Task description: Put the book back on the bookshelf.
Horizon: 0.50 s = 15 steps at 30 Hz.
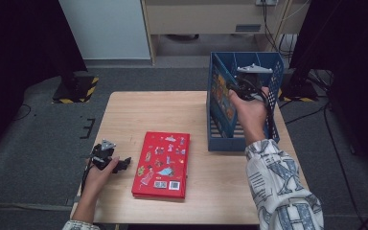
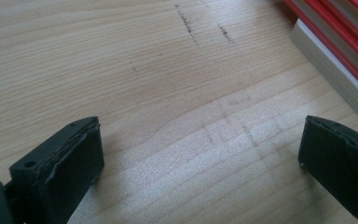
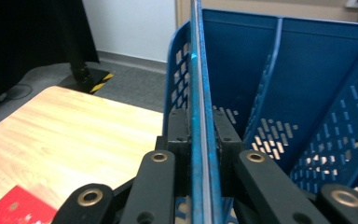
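Observation:
A thin blue book (image 3: 198, 60) with a picture cover (image 1: 219, 93) stands upright in the leftmost slot of a blue file rack (image 1: 273, 72). My right gripper (image 1: 234, 90) is shut on its upper edge, and the black pads (image 3: 179, 135) press on both faces in the right gripper view. A red book (image 1: 162, 164) with stickers on its cover lies flat near the table's front edge. Its page edges (image 2: 340, 74) are at the upper right in the left gripper view. My left gripper (image 1: 120, 165) rests low over bare wood just left of it, jaws open (image 2: 200, 154) with nothing between them.
The rack's inner dividers (image 3: 270, 79) form several slots to the right of the held book. The wooden table (image 1: 153, 112) has bare surface between the red book and the rack. Grey floor, black stands and cables surround the table.

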{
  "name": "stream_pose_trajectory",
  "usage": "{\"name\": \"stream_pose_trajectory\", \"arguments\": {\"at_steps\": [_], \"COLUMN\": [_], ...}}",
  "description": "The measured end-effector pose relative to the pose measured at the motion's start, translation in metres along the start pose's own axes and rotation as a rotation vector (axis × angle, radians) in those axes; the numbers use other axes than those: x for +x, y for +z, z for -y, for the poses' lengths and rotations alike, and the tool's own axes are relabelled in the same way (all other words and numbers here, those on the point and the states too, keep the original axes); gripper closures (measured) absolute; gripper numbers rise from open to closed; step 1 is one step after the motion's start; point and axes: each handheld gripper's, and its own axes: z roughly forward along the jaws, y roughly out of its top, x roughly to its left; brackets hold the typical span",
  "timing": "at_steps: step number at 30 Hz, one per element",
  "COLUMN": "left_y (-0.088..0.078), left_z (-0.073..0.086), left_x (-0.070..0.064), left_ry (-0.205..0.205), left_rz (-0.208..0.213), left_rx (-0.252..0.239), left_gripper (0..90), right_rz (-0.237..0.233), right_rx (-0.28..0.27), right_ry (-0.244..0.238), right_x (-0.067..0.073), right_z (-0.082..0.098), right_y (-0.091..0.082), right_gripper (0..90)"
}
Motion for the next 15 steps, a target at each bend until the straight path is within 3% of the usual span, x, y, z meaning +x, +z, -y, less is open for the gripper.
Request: {"name": "stream_pose_trajectory", "arguments": {"at_steps": [15], "left_y": [0.0001], "left_z": [-0.0001], "left_x": [0.0], "left_ry": [0.001], "left_rz": [0.0], "left_rx": [0.0], "left_gripper": [0.0], "right_rz": [0.06], "right_rx": [-0.066], "right_ry": [0.001], "right_x": [0.0065], "right_z": [0.0007], "right_y": [0.0088], "right_gripper": [82.5]}}
